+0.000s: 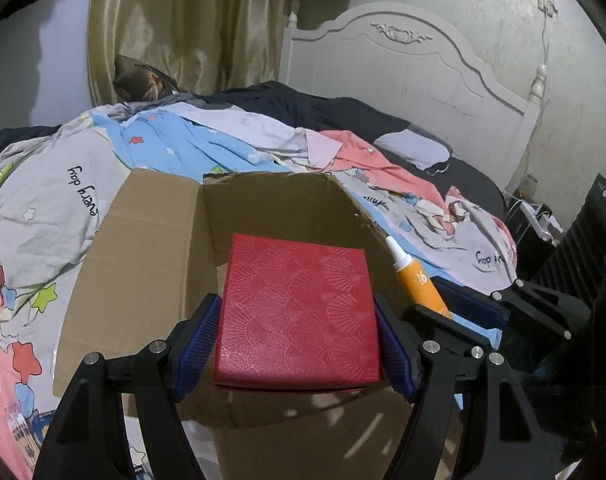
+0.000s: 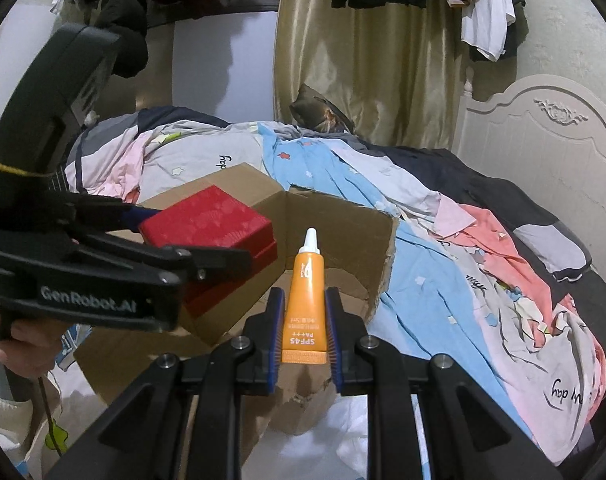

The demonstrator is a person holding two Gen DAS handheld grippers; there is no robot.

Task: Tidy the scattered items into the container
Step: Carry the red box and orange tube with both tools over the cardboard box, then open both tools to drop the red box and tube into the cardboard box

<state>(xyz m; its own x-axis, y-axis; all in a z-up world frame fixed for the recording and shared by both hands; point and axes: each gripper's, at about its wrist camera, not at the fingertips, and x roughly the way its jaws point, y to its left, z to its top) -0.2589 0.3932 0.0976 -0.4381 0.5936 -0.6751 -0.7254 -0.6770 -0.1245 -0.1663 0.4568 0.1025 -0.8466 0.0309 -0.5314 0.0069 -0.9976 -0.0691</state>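
A: We are holding the red box (image 1: 299, 312) in the left gripper (image 1: 299, 344); its blue pads (image 1: 197, 340) are pressing on the box's two sides, jaws standing wide around it. The box is hanging over the open cardboard box (image 1: 163, 248), which is sitting on the bed (image 1: 47, 208) among rumpled bedding.

B: From the right wrist view, we are pinching the orange sunscreen tube (image 2: 305, 300) in the right gripper (image 2: 305, 332), jaws drawn close on its crimped end, white cap pointing away from us. The tube is also hovering above the cardboard box (image 2: 343, 232), just beside the red box (image 2: 211, 224).

A: Are the two items touching?

B: We cannot tell; in the left wrist view the tube (image 1: 419, 276) is lying just to the right of the red box, near the carton's torn right wall.

A: A hand (image 2: 19, 340) is gripping the left gripper's handle at the frame's left edge.
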